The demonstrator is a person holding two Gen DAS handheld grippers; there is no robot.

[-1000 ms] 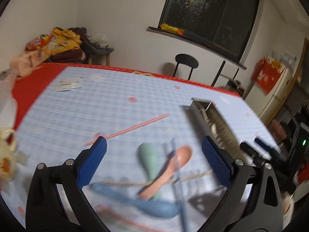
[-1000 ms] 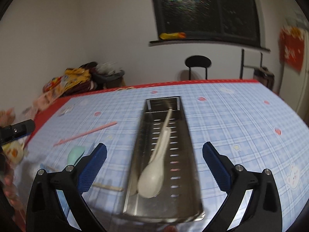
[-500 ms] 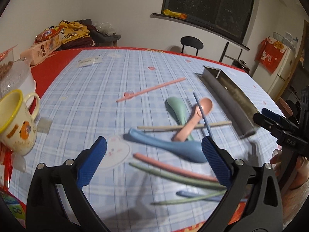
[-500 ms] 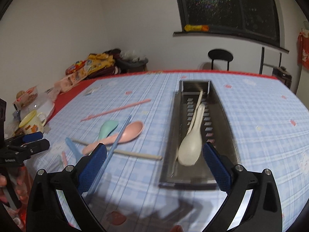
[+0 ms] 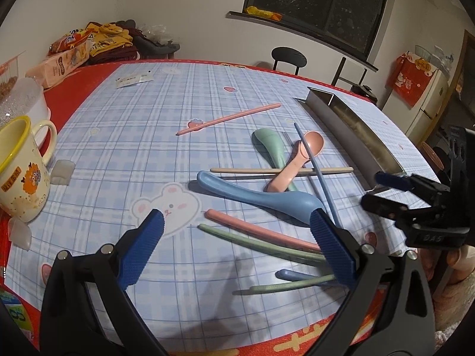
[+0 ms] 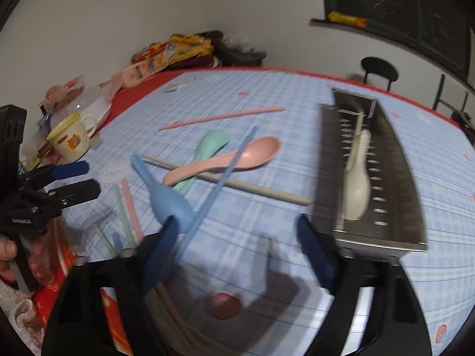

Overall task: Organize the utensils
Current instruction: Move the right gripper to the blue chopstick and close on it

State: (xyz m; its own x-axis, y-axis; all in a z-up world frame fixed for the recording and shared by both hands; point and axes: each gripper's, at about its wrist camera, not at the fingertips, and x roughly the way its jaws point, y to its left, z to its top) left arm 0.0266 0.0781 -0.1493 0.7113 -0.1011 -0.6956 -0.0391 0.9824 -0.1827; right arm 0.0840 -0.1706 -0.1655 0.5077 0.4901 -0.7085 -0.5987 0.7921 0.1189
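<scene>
- Only the right wrist view looks into the metal tray: a white spoon lies along its slotted floor. The left wrist view gives just the tray's outer wall.
- Only the left wrist view shows clearly the loose chopsticks near the bench edge: a pink one, green ones and a blue tip, lying side by side.
- Both views share the heap mid-bench: a blue spoon, a pink spoon crossing a green spoon, a beige chopstick under them and a blue chopstick slanting over. A lone pink chopstick lies apart, further back.
- A yellow-rimmed mug stands at the bench's left edge.
- The left hand-held gripper hovers over the near chopsticks, fingers wide apart, nothing between them.
- The right hand-held gripper has just been narrowing its jaws; they are still parted, the blue chopstick running close by its left finger, contact unclear through blur.
- A second ago the right hand-held gripper faced straight down the tray; now the tray sits to its right and the heap lies ahead.
- The left hand-held gripper's view was blurred then and has settled lower over the bench.
</scene>
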